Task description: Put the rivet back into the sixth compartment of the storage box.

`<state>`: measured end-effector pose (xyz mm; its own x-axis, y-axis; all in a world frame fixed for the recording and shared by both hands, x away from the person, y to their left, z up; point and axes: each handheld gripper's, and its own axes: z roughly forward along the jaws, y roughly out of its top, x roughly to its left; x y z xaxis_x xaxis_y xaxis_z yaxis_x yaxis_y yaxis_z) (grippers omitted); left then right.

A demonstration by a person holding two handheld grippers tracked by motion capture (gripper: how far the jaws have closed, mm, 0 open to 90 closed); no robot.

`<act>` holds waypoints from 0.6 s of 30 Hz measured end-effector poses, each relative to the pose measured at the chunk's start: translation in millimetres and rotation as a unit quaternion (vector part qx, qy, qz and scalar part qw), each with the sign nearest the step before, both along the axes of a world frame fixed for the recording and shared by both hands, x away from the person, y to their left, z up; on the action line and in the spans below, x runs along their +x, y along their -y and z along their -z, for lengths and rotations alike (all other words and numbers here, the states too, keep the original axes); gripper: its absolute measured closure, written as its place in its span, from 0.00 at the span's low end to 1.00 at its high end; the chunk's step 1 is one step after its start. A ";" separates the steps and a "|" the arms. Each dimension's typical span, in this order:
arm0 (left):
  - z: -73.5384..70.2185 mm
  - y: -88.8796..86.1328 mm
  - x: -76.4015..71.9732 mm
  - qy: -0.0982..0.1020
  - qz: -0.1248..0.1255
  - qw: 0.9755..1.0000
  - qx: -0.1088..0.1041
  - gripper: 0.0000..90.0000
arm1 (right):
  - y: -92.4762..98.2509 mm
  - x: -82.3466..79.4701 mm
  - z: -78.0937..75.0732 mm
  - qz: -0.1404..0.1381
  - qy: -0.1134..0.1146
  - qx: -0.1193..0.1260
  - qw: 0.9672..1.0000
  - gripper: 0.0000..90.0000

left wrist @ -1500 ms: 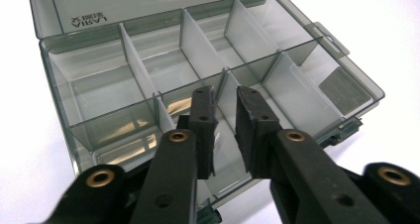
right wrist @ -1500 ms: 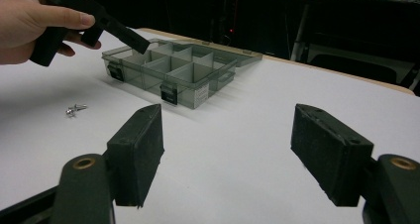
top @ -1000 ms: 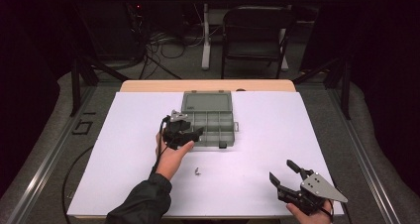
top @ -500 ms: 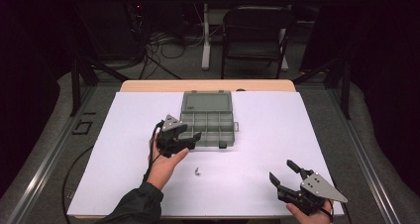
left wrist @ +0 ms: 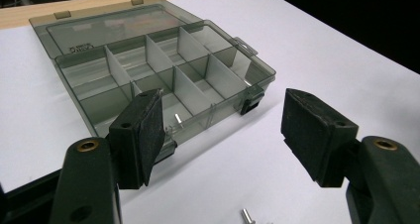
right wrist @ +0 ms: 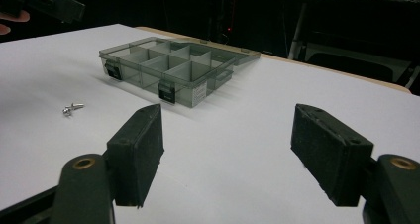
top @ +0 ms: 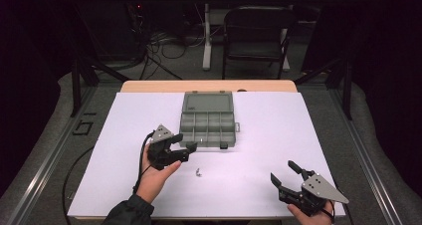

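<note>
The left gripper (top: 190, 152) is hovering just off the near edge of the translucent grey compartment box (top: 207, 123), its jaws having just been opening wide with nothing between them. A small silver screw (left wrist: 177, 120) is lying in the box's near compartment. More small screws (top: 199, 173) are lying on the white table (top: 278, 135) nearer its front edge. The right gripper (top: 284, 174) is resting wide open and empty by the front right corner.

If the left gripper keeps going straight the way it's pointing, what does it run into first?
Most likely the front wall of the open compartment box. The left gripper points at it with open fingers, nothing between them, and bare white table up to the box. Depth is hard to judge; a small screw lies just behind that wall.
</note>
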<state>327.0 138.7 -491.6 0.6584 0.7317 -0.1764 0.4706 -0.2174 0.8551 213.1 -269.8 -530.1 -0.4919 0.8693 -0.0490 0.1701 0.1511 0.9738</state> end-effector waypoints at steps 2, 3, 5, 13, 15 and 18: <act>0.8 -2.4 -4.1 0.003 0.001 1.000 -0.002 0.37 | -0.2 -0.1 0.1 0.001 -0.002 0.000 1.000 0.32; 1.2 -3.6 -5.9 0.004 0.001 1.000 -0.001 0.37 | 0.0 0.1 0.0 0.001 0.000 -0.001 1.000 0.32; 2.0 -5.1 -8.9 0.006 0.001 1.000 -0.002 0.37 | -0.1 0.0 0.1 0.001 0.000 0.000 1.000 0.31; 8.2 -9.1 -23.5 0.009 0.009 1.000 -0.004 0.37 | -0.3 -0.1 0.0 0.000 -0.001 0.000 1.000 0.31; 11.2 -10.0 -26.7 0.008 0.009 1.000 -0.005 0.37 | -0.2 -0.1 0.1 0.000 -0.001 0.000 1.000 0.31; 16.3 -10.5 -29.5 0.006 0.008 1.000 -0.008 0.39 | -0.9 -0.1 0.1 0.002 0.001 0.001 1.000 0.31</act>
<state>297.5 149.2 -507.9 0.6722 0.7183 -0.1793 0.4565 -0.2115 0.8642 213.0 -268.9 -530.2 -0.4887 0.8711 -0.0476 0.1691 0.1481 0.9744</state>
